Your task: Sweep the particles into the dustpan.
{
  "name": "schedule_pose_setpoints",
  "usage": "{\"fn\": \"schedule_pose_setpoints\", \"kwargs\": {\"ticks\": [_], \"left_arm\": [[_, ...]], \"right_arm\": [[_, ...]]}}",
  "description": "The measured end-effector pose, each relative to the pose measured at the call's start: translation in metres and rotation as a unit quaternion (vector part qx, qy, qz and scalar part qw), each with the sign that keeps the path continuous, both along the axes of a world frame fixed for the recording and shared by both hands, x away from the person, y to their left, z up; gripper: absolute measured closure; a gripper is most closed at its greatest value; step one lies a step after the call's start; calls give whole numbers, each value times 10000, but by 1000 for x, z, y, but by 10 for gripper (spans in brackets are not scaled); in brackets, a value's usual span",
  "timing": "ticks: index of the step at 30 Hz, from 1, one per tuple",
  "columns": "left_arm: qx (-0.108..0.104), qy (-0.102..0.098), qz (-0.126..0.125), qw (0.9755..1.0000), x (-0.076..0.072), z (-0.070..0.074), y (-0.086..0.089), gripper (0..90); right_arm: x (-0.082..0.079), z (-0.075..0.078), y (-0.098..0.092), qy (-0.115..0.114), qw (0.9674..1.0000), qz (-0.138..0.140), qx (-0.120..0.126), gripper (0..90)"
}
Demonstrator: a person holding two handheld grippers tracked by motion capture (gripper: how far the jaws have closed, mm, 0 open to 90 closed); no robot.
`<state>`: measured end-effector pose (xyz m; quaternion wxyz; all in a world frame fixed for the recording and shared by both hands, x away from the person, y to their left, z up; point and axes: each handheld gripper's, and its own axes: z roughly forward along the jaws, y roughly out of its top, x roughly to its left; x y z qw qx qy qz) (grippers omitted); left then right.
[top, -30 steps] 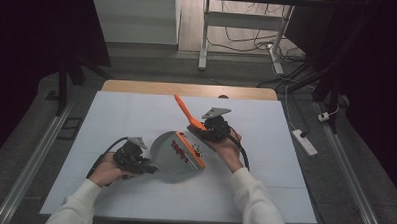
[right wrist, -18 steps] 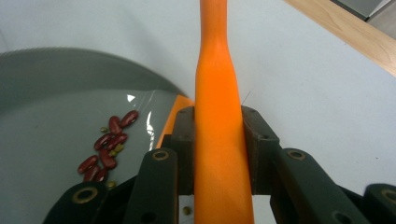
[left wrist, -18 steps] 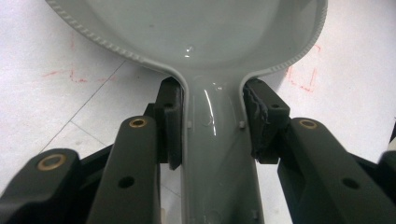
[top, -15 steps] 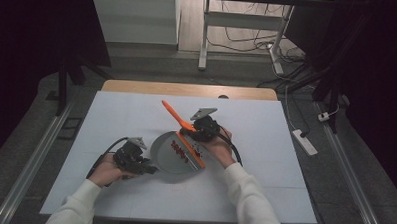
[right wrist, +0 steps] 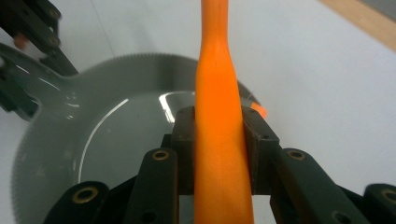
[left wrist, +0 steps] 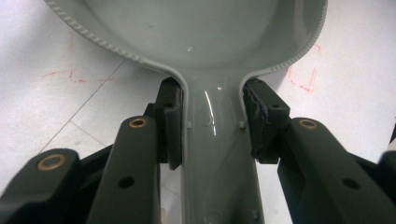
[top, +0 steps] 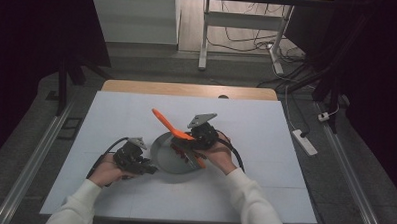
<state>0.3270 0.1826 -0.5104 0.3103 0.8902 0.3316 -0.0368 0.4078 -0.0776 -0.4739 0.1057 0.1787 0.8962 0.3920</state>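
My left tool [left wrist: 212, 126] clamped on grey pan [left wrist: 196, 32] handle; red marks on surface [left wrist: 60, 74] there. Right tool [right wrist: 218, 140] clamped on orange utensil [right wrist: 217, 93]. No writing legible.

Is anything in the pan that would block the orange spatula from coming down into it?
Nothing visible does. The right gripper is clamped on the orange spatula above the grey pan, whose bowl looks bare. The left gripper grips the pan's handle at the near edge, outside the bowl.

Gripper [left wrist: 212, 123] clamped on grey pan handle [left wrist: 215, 154]
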Motion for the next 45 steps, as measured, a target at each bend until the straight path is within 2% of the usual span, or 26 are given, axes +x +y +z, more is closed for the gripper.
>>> {"fn": "schedule_pose_setpoints", "kwargs": {"ticks": [2,5,7,12,18,21,28,32,36,40,42,45], "left_arm": [[-4,0,2,10000,0,0,0,616],[14,-36,-20,10000,0,0,0,616],[-3,-38,-10,10000,-1,0,0,616],[-8,-80,-1,10000,-2,1,0,616],[13,-112,-47,9999,-7,4,2,616],[50,-119,-57,9999,-9,6,4,616],[66,-30,-63,10000,-11,6,5,616],[70,-17,-52,10000,-11,6,4,616],[70,-6,-40,10000,-11,5,3,616],[64,4,-36,10000,-11,5,3,617],[68,1,-41,10000,-10,5,3,617],[66,3,-47,10000,-10,5,3,617]], "right_arm": [[-1,6,-6,-87,9999,-84,101,700],[0,13,-21,-47,9988,-378,305,700],[0,17,-31,-70,9977,-582,351,700],[-6,21,-53,-219,9949,-955,220,699],[-9,10,-68,-188,9926,-1197,-61,699],[-9,5,-71,-150,9912,-1309,-118,699],[-9,-6,-63,-164,9899,-1385,-266,699],[-13,-13,-54,-141,9906,-1352,-179,699],[-21,-14,-45,-270,9915,-1238,-285,699],[-27,-15,-40,-56,9934,-1143,-63,699],[-31,-14,-36,-39,9938,-1111,-64,699],[-36,-13,-32,169,9944,-1014,235,700]]}}
